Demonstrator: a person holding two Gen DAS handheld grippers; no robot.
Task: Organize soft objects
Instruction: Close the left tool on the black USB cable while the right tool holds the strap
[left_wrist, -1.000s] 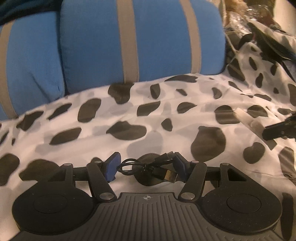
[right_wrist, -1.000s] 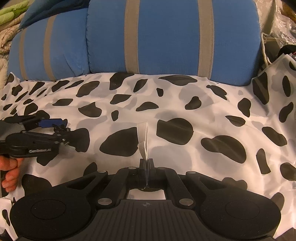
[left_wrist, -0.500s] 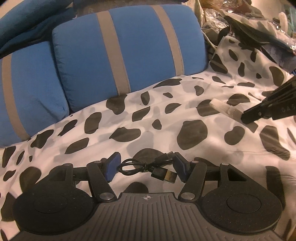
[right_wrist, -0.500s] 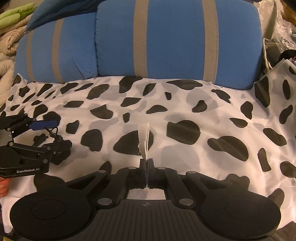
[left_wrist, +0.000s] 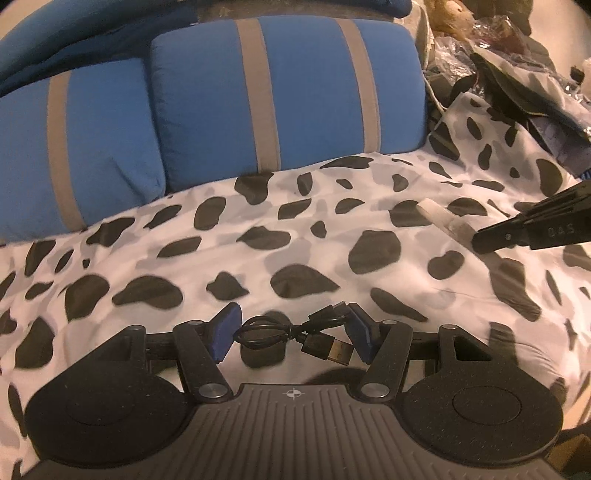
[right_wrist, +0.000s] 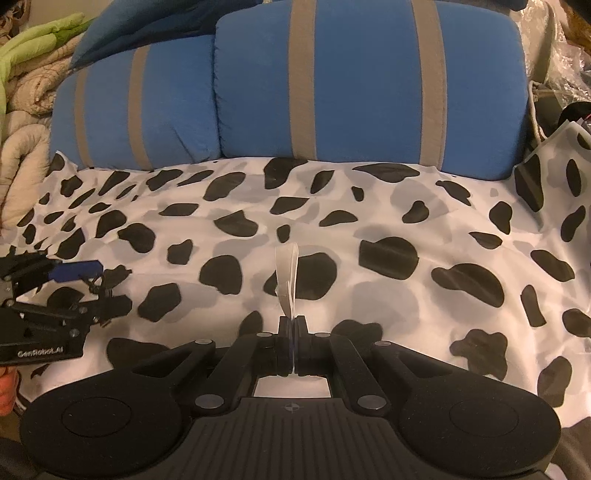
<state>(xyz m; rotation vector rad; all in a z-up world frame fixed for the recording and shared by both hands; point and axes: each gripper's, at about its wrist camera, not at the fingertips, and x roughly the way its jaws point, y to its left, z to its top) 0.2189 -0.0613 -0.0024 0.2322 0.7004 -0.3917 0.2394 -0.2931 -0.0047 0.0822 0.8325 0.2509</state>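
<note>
A white blanket with black spots (left_wrist: 258, 254) (right_wrist: 406, 221) lies spread over the bed. Two blue pillows with grey stripes (left_wrist: 288, 92) (right_wrist: 369, 92) stand side by side along its far edge. My left gripper (left_wrist: 290, 323) hangs above the blanket, shut on a short black USB cable (left_wrist: 266, 332) that spans its blue pads. It also shows at the left edge of the right wrist view as the left gripper (right_wrist: 103, 286). My right gripper (right_wrist: 291, 326) is shut on a clear plastic strip (right_wrist: 287, 273) that sticks up from its tips. The strip (left_wrist: 443, 218) and right gripper (left_wrist: 484, 240) show in the left wrist view.
A beige quilt (right_wrist: 22, 110) and a green cloth (right_wrist: 37, 40) are piled left of the pillows. Plastic bags and dark clutter (left_wrist: 517, 55) lie right of them, beside a raised fold of the blanket (left_wrist: 480, 122). A hand (right_wrist: 7, 384) holds the left gripper.
Both grippers have drawn back and up from the pillows, so more of the pillows and blanket shows. The cable and the clear strip stay gripped as before.
</note>
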